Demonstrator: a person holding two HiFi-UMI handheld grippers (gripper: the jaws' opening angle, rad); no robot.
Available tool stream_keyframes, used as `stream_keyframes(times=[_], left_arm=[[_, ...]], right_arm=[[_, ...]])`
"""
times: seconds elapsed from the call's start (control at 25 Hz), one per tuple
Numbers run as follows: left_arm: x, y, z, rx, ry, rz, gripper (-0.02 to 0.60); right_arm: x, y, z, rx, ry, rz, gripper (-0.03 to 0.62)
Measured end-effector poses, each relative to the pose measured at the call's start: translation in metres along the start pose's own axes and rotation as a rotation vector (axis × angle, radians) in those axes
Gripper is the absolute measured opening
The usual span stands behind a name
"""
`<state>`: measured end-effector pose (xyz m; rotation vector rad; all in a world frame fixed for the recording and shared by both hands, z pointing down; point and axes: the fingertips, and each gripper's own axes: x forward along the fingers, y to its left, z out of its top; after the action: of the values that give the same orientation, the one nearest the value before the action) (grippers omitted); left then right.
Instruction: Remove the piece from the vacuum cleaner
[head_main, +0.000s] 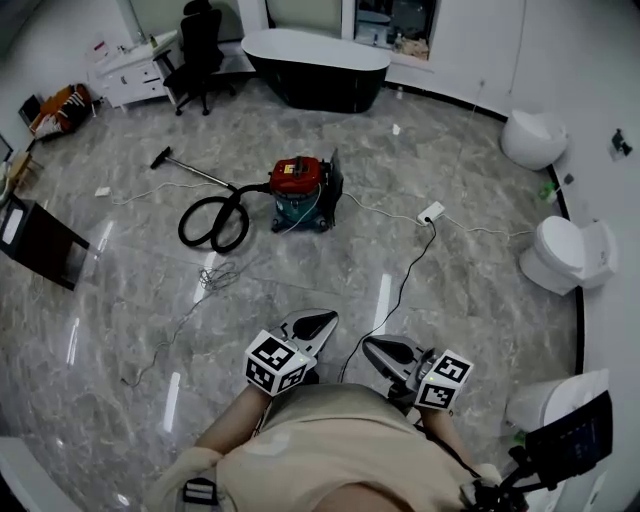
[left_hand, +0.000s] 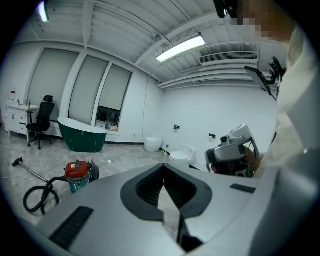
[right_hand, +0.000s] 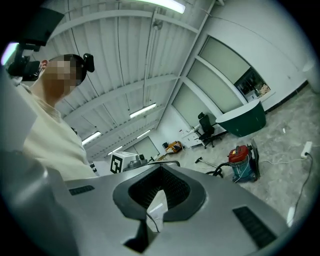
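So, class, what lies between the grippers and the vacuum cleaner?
In the head view, marble floor crossed by a black cable and a thin wire.

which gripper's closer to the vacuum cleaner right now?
Left, slightly. In the head view the left gripper is almost in line with the vacuum cleaner; the right gripper is offset to the right and further back. Both are far from it.

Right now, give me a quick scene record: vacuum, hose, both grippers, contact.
vacuum cleaner: red top, standing on the floor, mid-room
hose: looped on the floor, left of it in the head view
left gripper: jaws together, empty
right gripper: jaws together, empty
contact: none, both grippers well short of the vacuum cleaner
behind it: dark bathtub
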<state>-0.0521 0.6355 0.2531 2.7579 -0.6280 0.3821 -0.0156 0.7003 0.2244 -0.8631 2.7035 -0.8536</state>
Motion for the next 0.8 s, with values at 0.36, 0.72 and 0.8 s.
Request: stream_keyframes(times=[0.36, 0.72, 0.8], left_arm=[[-0.009, 0.11, 0.026, -0.024, -0.017, -0.001, 0.003], [-0.036, 0.168, 0.052, 0.011, -0.106, -0.088, 0.003], [-0.035, 0.181, 0.048, 0.007, -0.096, -0.083, 0.003]], right_arm=[[0.108, -0.028, 0.026, -0.194, 0.141, -0.062, 0.0], [0.167, -0.057, 0.043, -0.171, 0.143, -0.162, 0.0], [0.176, -0.061, 0.045, -0.178, 0.152, -0.183, 0.0]])
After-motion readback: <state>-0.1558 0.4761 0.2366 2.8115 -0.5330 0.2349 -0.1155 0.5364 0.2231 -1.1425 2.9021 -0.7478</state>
